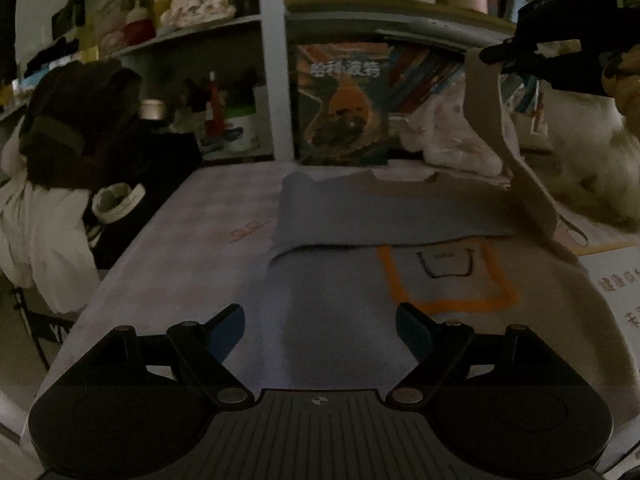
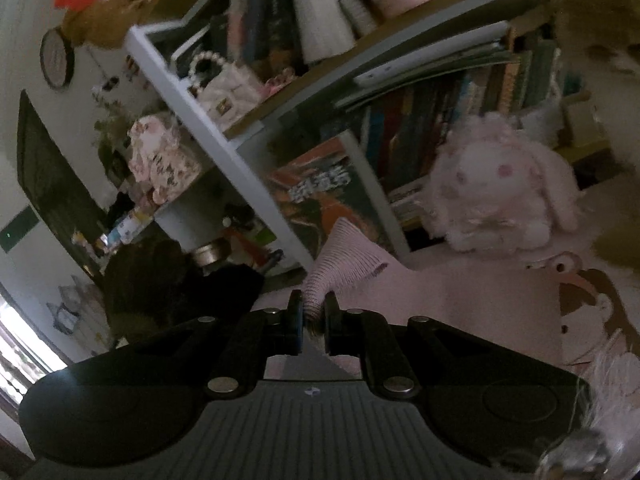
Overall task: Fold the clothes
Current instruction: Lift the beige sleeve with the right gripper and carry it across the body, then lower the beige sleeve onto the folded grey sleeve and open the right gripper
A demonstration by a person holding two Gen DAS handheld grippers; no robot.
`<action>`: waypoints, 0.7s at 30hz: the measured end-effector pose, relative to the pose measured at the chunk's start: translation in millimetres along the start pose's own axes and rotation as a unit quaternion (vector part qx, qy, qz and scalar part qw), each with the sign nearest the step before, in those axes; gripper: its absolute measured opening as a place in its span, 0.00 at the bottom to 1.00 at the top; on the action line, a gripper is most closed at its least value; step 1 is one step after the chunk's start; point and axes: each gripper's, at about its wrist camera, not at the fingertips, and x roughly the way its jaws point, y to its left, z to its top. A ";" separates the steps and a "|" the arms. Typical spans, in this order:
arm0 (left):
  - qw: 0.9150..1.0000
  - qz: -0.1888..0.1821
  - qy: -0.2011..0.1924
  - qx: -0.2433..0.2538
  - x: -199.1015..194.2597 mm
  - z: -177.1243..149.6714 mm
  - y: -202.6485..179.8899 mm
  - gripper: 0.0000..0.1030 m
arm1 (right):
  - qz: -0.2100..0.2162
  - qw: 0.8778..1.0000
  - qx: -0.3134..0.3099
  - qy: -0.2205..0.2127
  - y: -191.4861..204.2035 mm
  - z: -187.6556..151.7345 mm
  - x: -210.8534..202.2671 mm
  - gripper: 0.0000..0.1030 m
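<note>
A pale grey sweater (image 1: 320,280) with an orange square on its chest lies flat on the table. One sleeve (image 1: 360,212) is folded across its upper part. My left gripper (image 1: 320,330) hovers low over the sweater's body, open, with nothing between its fingers. At the upper right my right gripper (image 1: 500,54) holds the other sleeve (image 1: 516,152) lifted, so that it hangs in a long strip down to the table. In the right wrist view my right gripper (image 2: 313,300) is shut on that sleeve's ribbed cuff (image 2: 344,256), which fans out past the fingertips.
A book (image 1: 344,104) stands against the shelf unit behind the sweater, beside a white post (image 1: 272,60). Dark clothes and a bag (image 1: 80,120) pile up at the left. A pink plush rabbit (image 2: 496,188) sits at the back right. A printed sheet (image 1: 616,292) lies at the right edge.
</note>
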 end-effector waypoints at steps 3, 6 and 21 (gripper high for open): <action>1.000 -0.001 0.000 -0.006 0.3 -2.4 13.0 0.83 | -0.007 1.000 -0.009 0.007 13.4 -6.7 16.5 0.08; 1.000 0.001 0.001 -0.012 0.2 -5.0 24.3 0.83 | -0.014 1.000 -0.016 0.013 23.0 -11.3 30.5 0.08; 0.999 0.026 0.020 -0.032 1.9 -15.1 61.7 0.83 | -0.080 0.991 -0.080 0.075 40.3 -49.2 116.4 0.09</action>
